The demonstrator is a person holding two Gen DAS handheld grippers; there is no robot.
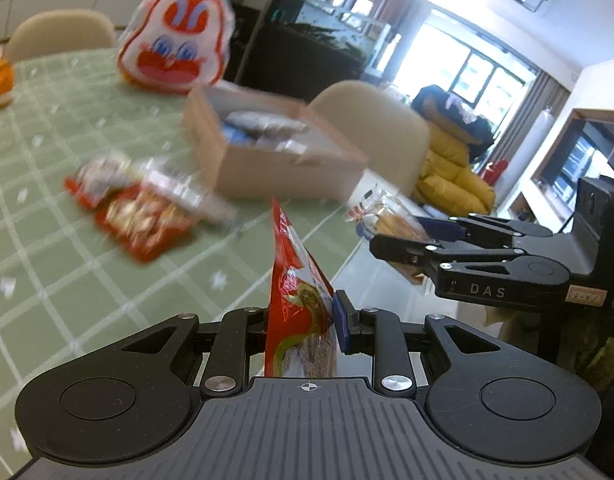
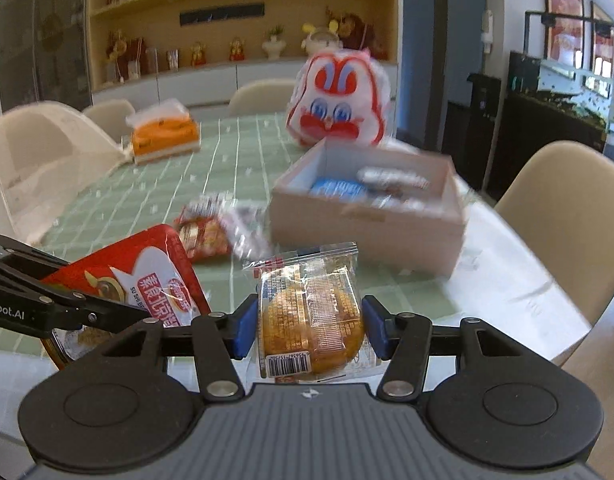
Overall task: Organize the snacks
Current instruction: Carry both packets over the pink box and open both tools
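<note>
Gripping a red snack packet (image 1: pixel 297 312) edge-on, the left gripper (image 1: pixel 301 322) is clamping it at lower centre of the left wrist view, fingers pinched onto the foil; the same packet is showing its printed face at lower left of the right wrist view (image 2: pixel 147 276). The right gripper (image 2: pixel 309 330) is squeezing a clear-wrapped round pastry (image 2: pixel 311 316) between its blue pads (image 2: pixel 243 328), barcode end toward the camera, at lower centre of the right wrist view; from the left wrist view that gripper (image 1: pixel 391 236) is sitting at right of frame with the pastry (image 1: pixel 387 216) poking out past its tips. Both snacks are hanging above the near edge of the green checked tablecloth (image 1: pixel 47 208). More red and clear snack packs (image 1: pixel 143 208) are lying loose on the cloth left of centre, blurred. Behind them an open cardboard box (image 2: pixel 367 228) is standing at centre right with blue and dark wrappers (image 2: pixel 343 190) inside, details smeared by motion. A white-and-red rabbit-face bag (image 2: pixel 339 104) is standing just behind the box, toward top centre. An orange tissue pack (image 2: pixel 163 136) is sitting at upper left, well apart from the box. Beige chairs (image 2: pixel 563 216) are ringing the table.
</note>
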